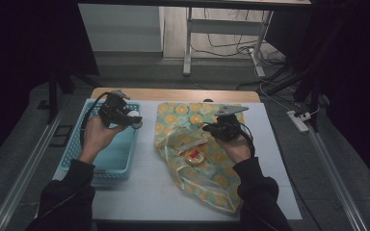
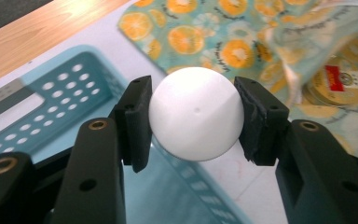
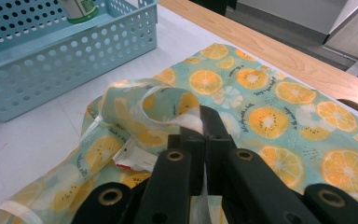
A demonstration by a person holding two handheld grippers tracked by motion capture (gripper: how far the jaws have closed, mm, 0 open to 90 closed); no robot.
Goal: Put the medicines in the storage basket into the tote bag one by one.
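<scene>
Left gripper view: left tongs (image 2: 193, 119) clamped a white ball (image 2: 196, 113) between both pads, above the blue basket (image 2: 51, 93) rim. Right tongs (image 3: 201, 135) were pinched tight on the orange-print bag (image 3: 242, 93) edge, lifting it off the table (image 3: 37, 135); a round tin (image 2: 338, 81) lay inside.

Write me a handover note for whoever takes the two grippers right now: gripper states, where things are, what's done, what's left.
Left gripper: shut on the white ball, held above the near rim of the blue basket.
Right gripper: shut on the edge of the fruit-print bag, lifting it so the mouth is open.
Things: the bag lies on the white table beside the basket. A round yellow tin and a red-and-white packet are in the bag's mouth. A green-and-white container already stands in the basket.
Done: ball is out of the bag.
Left: probably drop the ball into the basket, then fetch the tin and packet.
</scene>
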